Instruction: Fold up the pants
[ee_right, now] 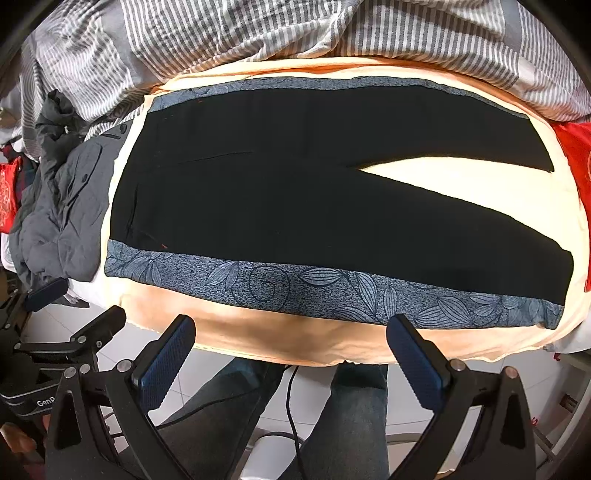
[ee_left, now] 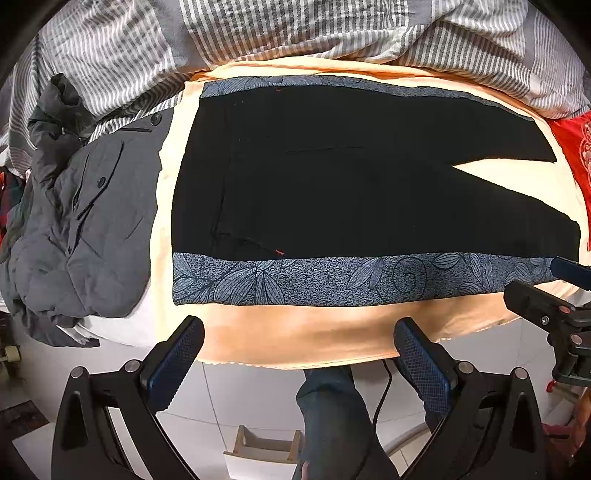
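While both tools hang short of the bed edge, no fold started. Left hand-held gripper [ee_left: 299, 341]: fingers spread wide apart, nothing between the pads, poised over the floor just off the near edge of the peach sheet [ee_left: 295, 332]. Right hand-held gripper [ee_right: 291, 339]: likewise spread wide, empty, just off the same edge and further toward the leg ends. No contact with cloth by either tool.

Next outward, pants [ee_left: 332, 177] laid flat and full length on the peach sheet, lying crosswise to both cameras: waist to the left, leg ends to the right. Near leg edged by a blue leaf-print side panel [ee_left: 332, 280], closest to the tools. Legs parted in a narrow V at the right, peach sheet showing in the gap. Matching blue strip along the far edge. Fabric smooth, no visible crease or doubled layer.

Judged status: spreading complete; all folding outstanding. Likely remaining: bring one leg over the other lengthwise, then fold waist toward leg ends. Near panel edge judged the natural first pinch line, one tool near the waist, one near the hem.

Left of the waist, grey quilted jacket [ee_left: 81, 229] in a heap, apart from the pants. At far right, red fabric [ee_left: 576, 147]. Farthest back, striped duvet [ee_left: 295, 33] bunched along the rear of the bed.
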A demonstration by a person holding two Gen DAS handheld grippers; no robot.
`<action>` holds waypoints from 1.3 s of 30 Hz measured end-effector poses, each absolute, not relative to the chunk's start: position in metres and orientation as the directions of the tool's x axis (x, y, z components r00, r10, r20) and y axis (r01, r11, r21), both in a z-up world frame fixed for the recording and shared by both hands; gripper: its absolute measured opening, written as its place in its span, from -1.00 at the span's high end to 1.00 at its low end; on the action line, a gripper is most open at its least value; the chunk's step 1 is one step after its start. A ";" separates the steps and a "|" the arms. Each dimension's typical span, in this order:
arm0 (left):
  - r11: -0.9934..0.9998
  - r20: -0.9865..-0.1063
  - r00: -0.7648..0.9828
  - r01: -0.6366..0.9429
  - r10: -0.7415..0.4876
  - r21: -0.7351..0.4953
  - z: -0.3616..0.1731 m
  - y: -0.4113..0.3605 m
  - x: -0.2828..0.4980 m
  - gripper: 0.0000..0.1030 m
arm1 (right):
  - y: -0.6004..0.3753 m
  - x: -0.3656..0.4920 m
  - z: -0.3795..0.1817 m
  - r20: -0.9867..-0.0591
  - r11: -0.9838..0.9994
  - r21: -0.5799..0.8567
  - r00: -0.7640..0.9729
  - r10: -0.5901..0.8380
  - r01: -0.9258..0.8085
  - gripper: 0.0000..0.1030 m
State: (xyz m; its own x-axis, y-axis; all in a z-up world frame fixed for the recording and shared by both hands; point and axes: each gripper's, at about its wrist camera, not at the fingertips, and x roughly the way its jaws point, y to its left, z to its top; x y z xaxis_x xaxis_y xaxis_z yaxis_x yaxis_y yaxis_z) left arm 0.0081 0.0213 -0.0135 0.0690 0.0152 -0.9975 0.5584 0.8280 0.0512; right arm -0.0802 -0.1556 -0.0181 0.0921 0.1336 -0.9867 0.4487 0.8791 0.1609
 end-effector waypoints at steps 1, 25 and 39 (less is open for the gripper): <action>0.828 -0.997 0.069 0.558 0.015 0.051 -0.013 0.021 0.008 -1.00 | -0.155 -0.080 -0.018 -0.987 0.879 0.162 0.092 0.135 0.448 -1.00; 0.833 -0.999 0.039 0.552 0.021 0.040 -0.024 0.023 0.008 -1.00 | -0.153 -0.084 -0.026 -0.986 0.869 0.167 0.067 0.153 0.466 -1.00; 0.902 -0.999 0.004 0.431 -0.042 -0.036 -0.046 0.050 0.025 -1.00 | -0.171 -0.091 -0.038 -0.950 0.754 0.309 0.142 0.280 0.579 -1.00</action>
